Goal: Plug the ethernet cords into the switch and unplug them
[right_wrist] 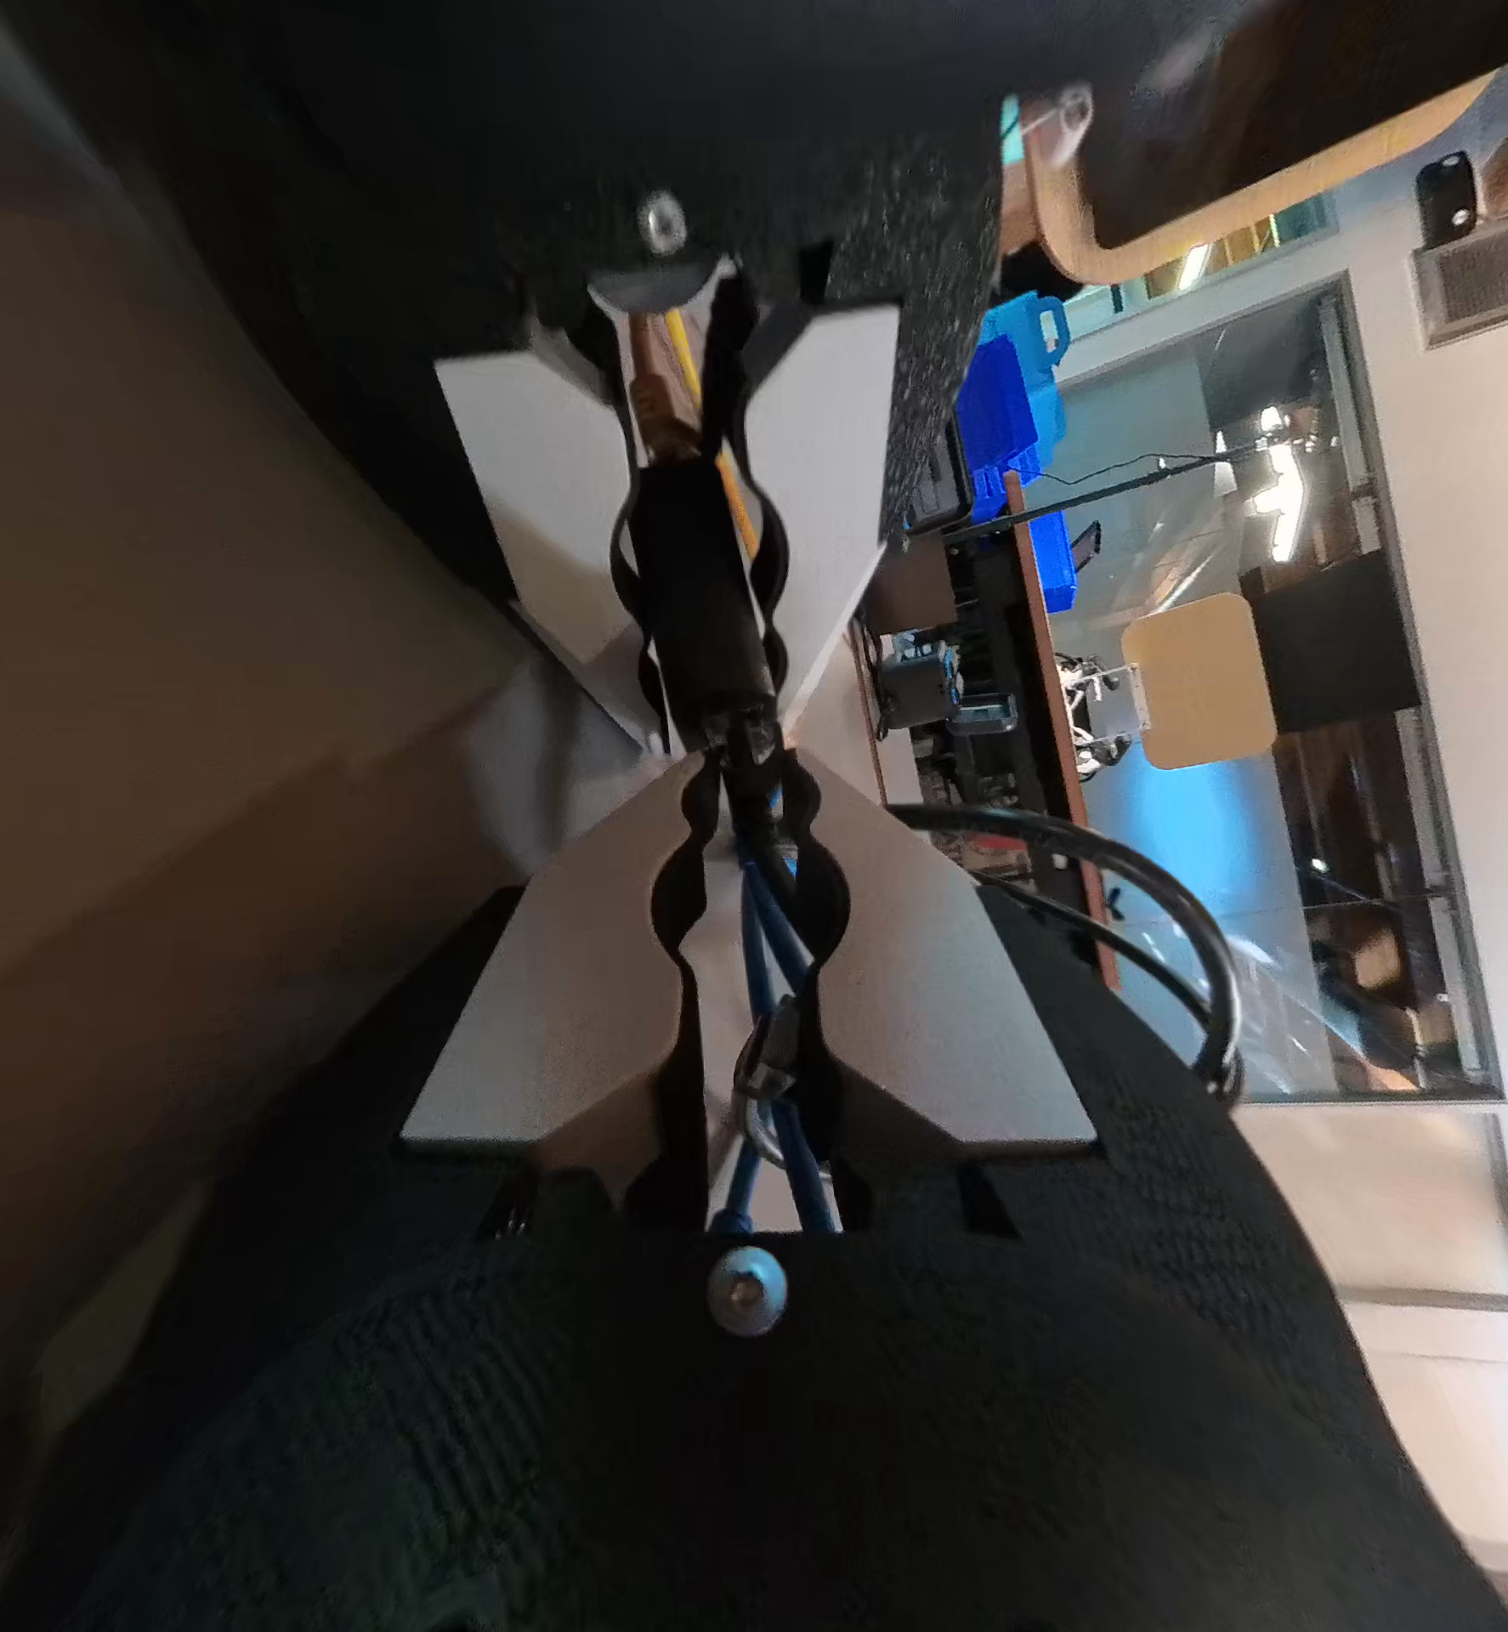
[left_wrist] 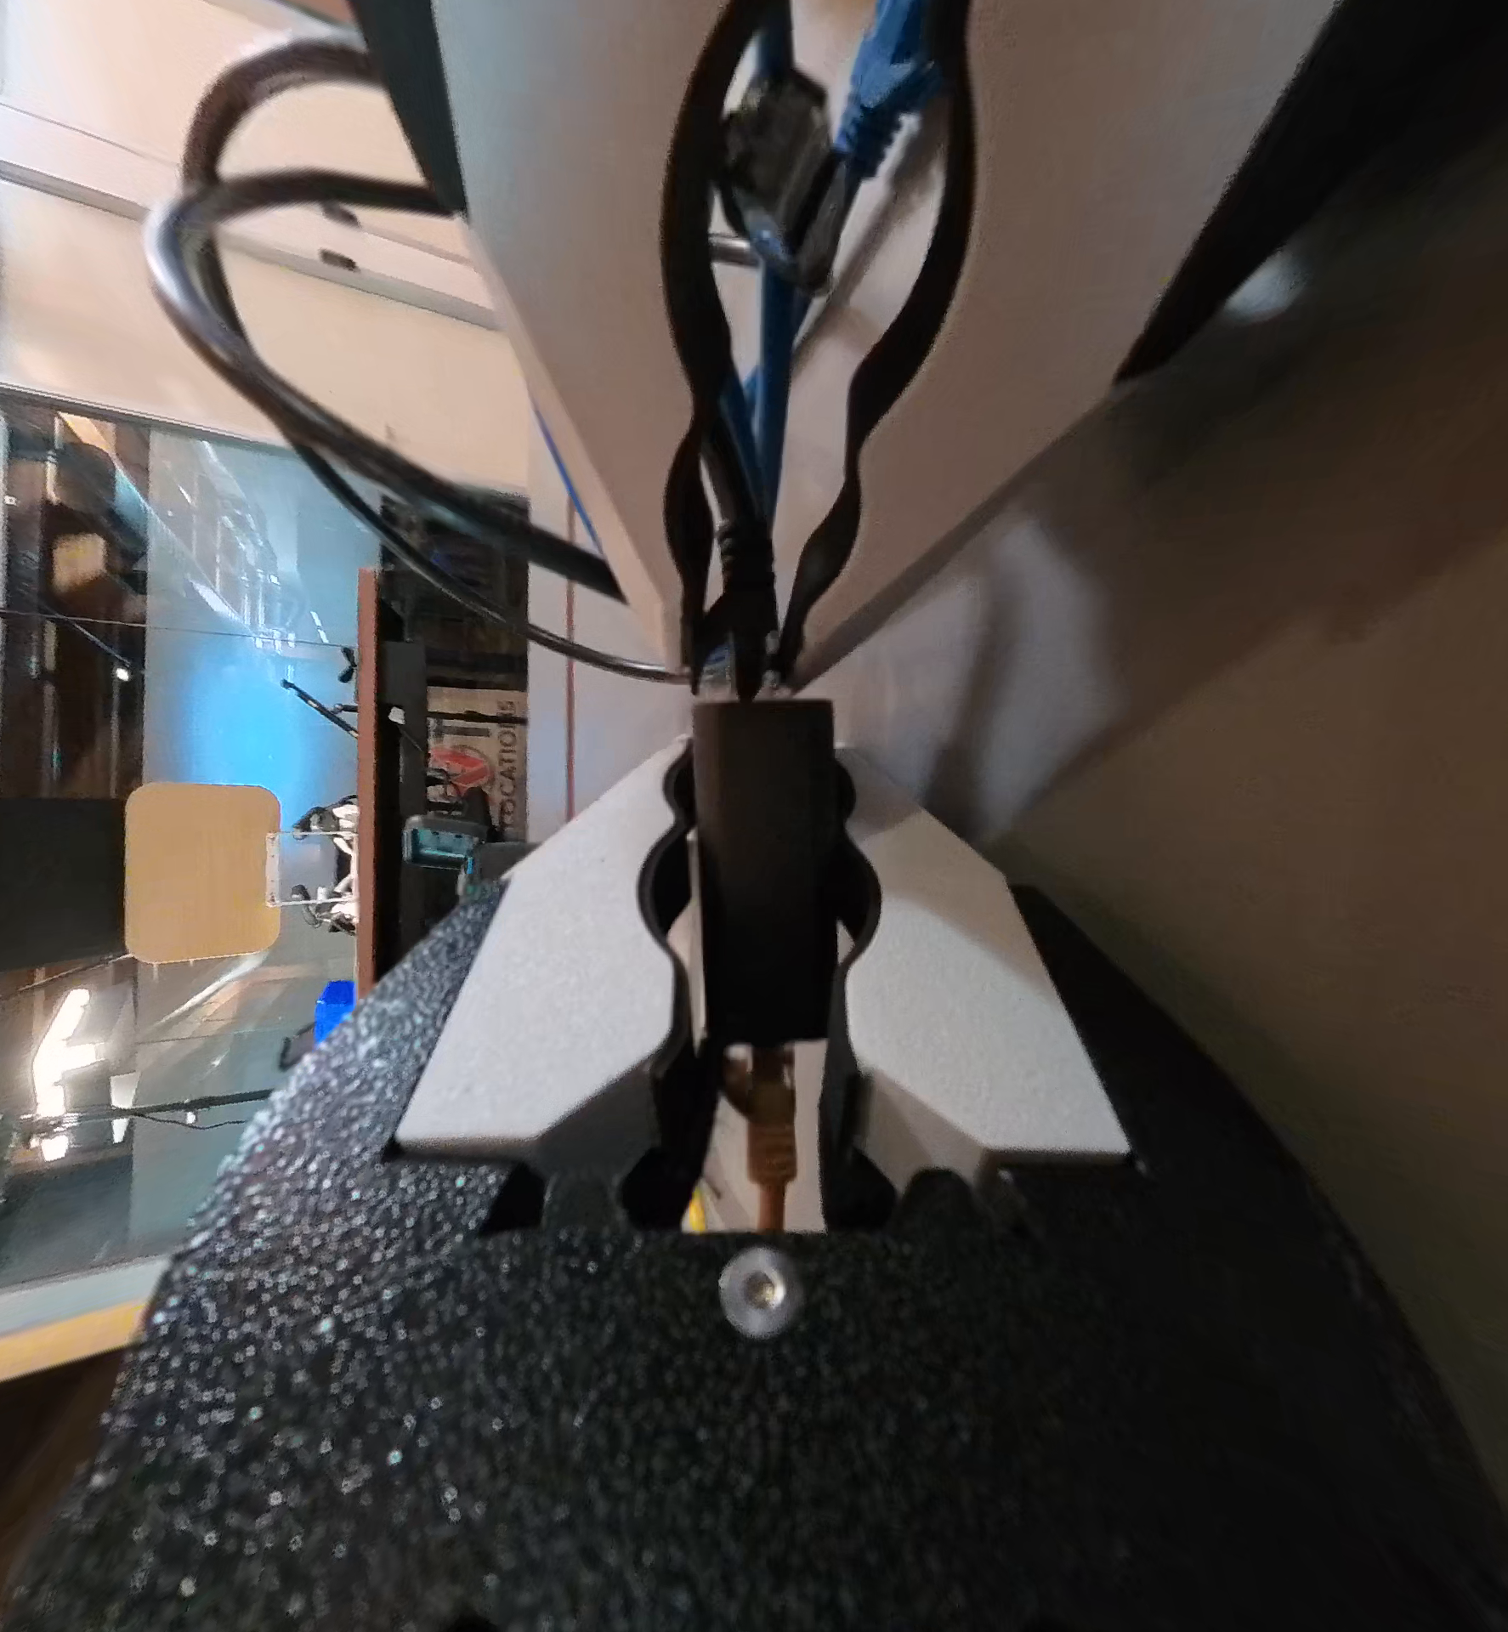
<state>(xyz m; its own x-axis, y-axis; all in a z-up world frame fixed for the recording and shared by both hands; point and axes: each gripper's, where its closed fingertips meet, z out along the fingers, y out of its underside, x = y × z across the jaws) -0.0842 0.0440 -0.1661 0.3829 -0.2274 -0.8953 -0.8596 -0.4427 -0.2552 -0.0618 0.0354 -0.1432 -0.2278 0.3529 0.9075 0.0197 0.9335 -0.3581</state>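
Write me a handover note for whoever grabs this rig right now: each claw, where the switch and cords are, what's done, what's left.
Left claw: shut on the black switch, held in the air.
Right claw: shut on the black cord right at the switch's far end.
Orange cord: sits in the switch's near end.
Blue cords: run loose between the right claw's fingers.
Done: orange appears plugged in.
Left: whether the black plug is fully seated cannot be seen; check it, then finish plugging and unplugging.

My left gripper point(left_wrist: 764, 751) and right gripper point(right_wrist: 755, 768) face each other tip to tip. The switch point(left_wrist: 764, 870) sits between my left fingers, with cords point(right_wrist: 772, 936) running from its far end between my right fingers. Another cord point(left_wrist: 768, 1139) enters its near end.
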